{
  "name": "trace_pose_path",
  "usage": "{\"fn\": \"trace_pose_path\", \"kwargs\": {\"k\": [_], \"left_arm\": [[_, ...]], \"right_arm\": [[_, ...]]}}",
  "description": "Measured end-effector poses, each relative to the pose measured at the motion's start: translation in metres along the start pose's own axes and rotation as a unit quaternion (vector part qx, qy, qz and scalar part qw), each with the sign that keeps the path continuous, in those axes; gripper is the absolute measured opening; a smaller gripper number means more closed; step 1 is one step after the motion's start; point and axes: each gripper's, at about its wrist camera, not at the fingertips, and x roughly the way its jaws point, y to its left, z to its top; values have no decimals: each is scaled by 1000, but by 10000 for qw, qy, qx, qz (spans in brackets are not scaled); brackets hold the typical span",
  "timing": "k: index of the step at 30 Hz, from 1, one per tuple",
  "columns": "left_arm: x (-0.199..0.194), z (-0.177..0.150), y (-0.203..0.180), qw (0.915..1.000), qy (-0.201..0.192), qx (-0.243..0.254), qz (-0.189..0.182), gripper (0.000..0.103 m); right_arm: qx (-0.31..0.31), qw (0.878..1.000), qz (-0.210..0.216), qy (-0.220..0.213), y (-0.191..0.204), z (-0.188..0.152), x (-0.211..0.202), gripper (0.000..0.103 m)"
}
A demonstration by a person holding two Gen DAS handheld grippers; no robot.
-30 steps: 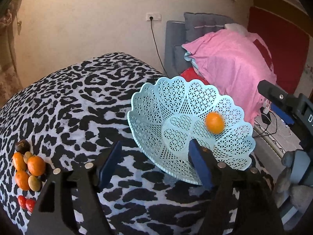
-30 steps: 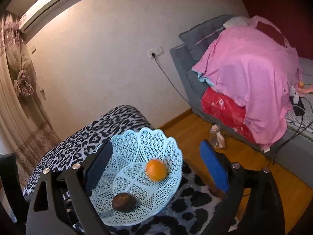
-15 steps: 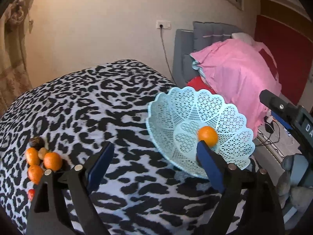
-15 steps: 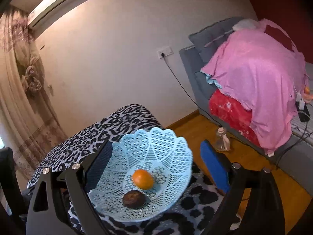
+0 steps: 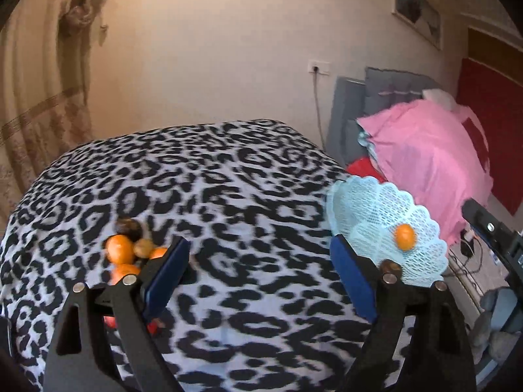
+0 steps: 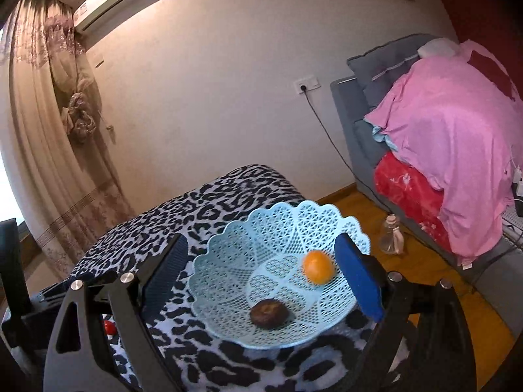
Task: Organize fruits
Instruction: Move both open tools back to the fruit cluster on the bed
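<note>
Right wrist: right gripper (image 6: 261, 274) wide, empty, over basket (image 6: 228, 261); orange (image 6: 318, 267) and dark fruit (image 6: 268, 313) inside. Left gripper (image 5: 258, 277) wide, empty, fruit pile (image 5: 130, 248) left of basket.

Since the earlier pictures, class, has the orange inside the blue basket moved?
Yes. In the right wrist view the orange has rolled across the basket, away from the dark fruit and towards the right-hand wall.

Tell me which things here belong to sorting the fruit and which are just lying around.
Job: light blue basket, orange and dark fruit inside it, fruit pile on the leopard-print cloth.
Lying about: pink blanket, clear bottle, curtain.
</note>
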Motion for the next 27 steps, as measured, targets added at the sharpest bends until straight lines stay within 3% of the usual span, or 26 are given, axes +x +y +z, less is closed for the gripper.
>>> {"fn": "trace_pose_path", "kwargs": {"k": [17, 21, 27], "left_arm": [[18, -23, 117, 9892, 318, -1042, 979, 88], [30, -28, 127, 9867, 475, -1099, 1103, 87], [48, -36, 139, 9846, 753, -1246, 968, 74]], "right_arm": [[-65, 9988, 211, 430, 26, -14, 14, 93], [-145, 9983, 254, 498, 35, -16, 17, 93], [-242, 9967, 360, 689, 49, -23, 25, 93]]}}
